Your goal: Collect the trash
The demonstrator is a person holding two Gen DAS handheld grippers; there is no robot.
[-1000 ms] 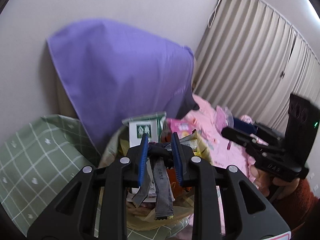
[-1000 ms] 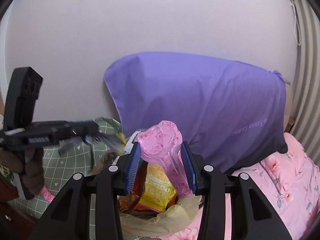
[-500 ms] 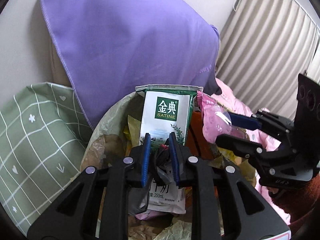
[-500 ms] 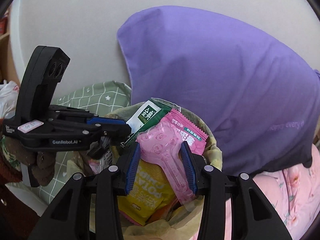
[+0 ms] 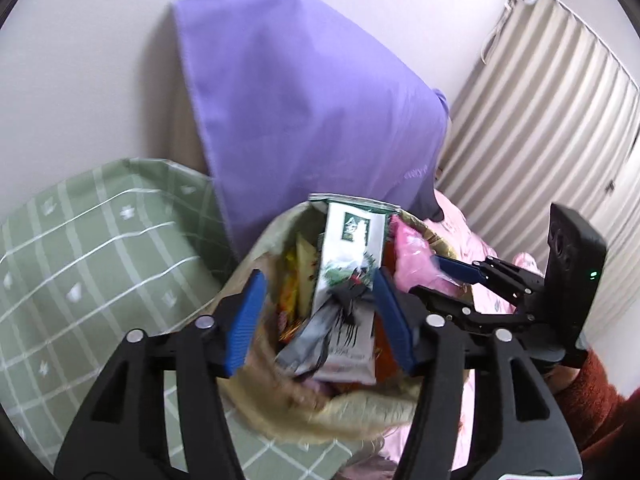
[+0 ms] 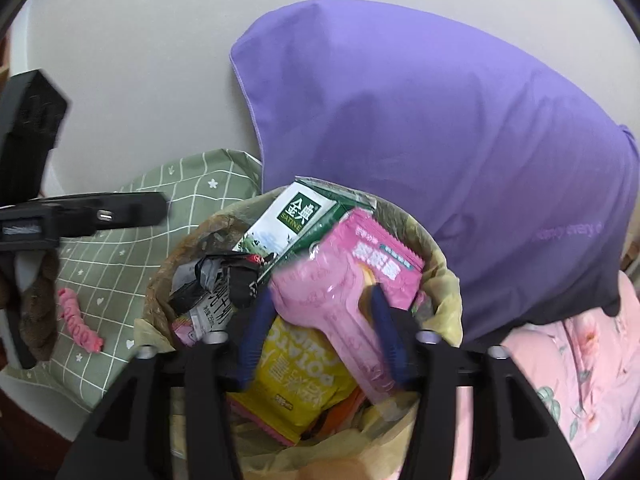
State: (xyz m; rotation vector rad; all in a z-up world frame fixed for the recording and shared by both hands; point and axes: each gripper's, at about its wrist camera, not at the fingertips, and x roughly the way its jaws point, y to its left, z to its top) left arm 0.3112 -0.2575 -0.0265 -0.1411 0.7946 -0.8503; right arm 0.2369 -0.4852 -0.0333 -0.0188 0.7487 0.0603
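A bin with a yellowish liner [image 6: 440, 256] stands before me, full of trash: a green-and-white milk carton [image 6: 296, 216], a pink snack packet [image 6: 384, 264], a yellow chip bag [image 6: 296, 376]. My left gripper [image 5: 320, 296] is open above the bin [image 5: 276, 236]; a crumpled grey-black wrapper [image 5: 324, 328] lies loose between its fingers, on the trash [image 6: 212, 276]. My right gripper [image 6: 320, 320] has its jaws on a pink plastic blister pack [image 6: 324, 292] over the bin. The right gripper shows in the left view [image 5: 452, 276].
A purple pillow [image 6: 420, 128] leans on the wall behind the bin. A green checked cloth [image 5: 92, 240] lies left, with a small pink twisted item [image 6: 80, 328] on it. Pink floral bedding [image 6: 580, 360] lies right. Curtains [image 5: 540, 120] hang at far right.
My left gripper has opened and let the grey-black wrapper drop onto the trash. My right gripper has lowered the pink blister pack further into the bin.
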